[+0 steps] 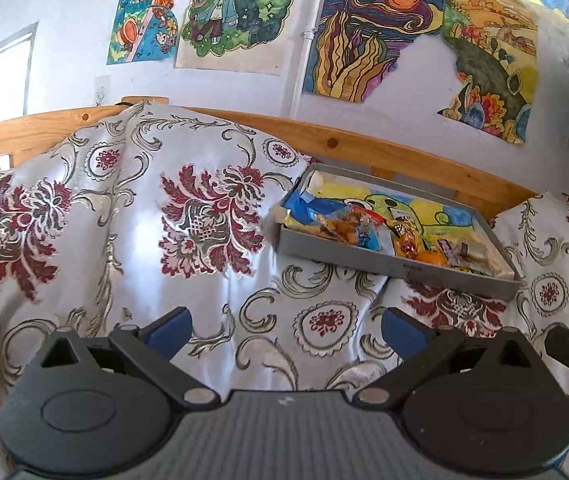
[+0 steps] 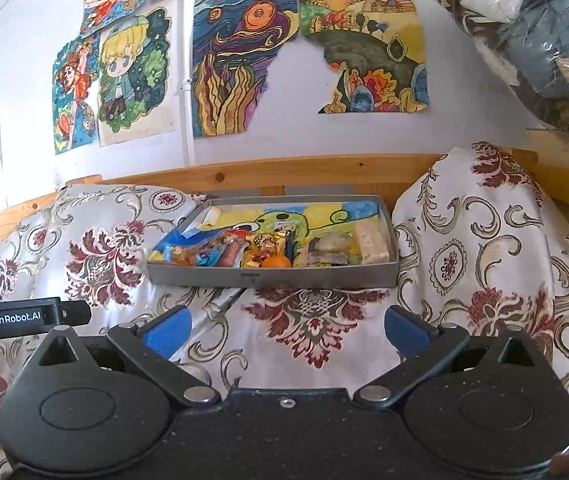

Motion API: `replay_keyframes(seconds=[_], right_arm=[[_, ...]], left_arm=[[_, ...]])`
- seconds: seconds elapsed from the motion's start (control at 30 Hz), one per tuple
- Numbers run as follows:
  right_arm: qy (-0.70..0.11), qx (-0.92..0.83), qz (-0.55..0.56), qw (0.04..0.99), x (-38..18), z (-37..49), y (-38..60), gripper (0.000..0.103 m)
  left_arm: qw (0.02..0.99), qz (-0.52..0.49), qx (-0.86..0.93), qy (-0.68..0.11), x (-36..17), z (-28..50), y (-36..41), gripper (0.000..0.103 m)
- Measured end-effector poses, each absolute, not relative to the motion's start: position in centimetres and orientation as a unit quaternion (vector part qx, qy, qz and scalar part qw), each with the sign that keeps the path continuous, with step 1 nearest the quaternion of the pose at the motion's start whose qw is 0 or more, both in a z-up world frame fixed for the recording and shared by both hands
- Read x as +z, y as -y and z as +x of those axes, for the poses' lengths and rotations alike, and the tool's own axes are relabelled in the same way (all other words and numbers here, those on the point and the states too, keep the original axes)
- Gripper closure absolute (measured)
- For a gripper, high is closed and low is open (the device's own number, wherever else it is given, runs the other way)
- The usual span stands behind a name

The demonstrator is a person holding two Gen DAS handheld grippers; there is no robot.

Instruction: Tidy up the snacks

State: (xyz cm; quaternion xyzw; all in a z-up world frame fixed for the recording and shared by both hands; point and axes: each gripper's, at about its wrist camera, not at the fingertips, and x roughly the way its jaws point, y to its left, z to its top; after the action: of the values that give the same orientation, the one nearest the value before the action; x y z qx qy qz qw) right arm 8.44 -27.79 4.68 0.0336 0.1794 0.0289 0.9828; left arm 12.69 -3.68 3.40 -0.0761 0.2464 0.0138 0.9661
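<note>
Snacks (image 2: 268, 250) lie crowded along the near wall of the grey tray (image 2: 324, 274) on the patterned cloth (image 2: 312, 320); left gripper (image 1: 286, 328) and right gripper (image 2: 288, 328), both spread and empty, hang short of it; I would approach low, singling out the orange (image 2: 276, 262).

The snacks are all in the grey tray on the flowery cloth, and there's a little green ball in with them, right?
Almost. The little round thing among the snacks is orange, not green; the right wrist view shows it near the front wall of the grey tray. The rest holds: the snacks lie in the tray, which rests on the flowery cloth.
</note>
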Motion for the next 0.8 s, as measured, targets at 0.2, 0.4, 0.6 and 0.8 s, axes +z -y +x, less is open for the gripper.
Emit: replay_keyframes(seconds=[0.2,0.4,0.6,0.8], right_arm=[[-0.18,0.034,0.033,0.982,4.4,7.3,27.2,0.001],[-0.177,0.035,0.029,0.983,4.3,7.0,27.1,0.001],[-0.18,0.031,0.035,0.983,4.1,7.1,27.3,0.001],[-0.183,0.036,0.032,0.982,4.0,7.3,27.1,0.001]], left_arm=[[0.968,-0.065,0.01,-0.243,3.3,11.2,3.6,0.001],[0.966,-0.066,0.011,-0.248,3.0,10.8,3.4,0.001],[0.966,-0.063,0.008,-0.249,2.9,10.6,3.5,0.001],[0.966,-0.062,0.008,-0.249,2.9,10.6,3.5,0.001]])
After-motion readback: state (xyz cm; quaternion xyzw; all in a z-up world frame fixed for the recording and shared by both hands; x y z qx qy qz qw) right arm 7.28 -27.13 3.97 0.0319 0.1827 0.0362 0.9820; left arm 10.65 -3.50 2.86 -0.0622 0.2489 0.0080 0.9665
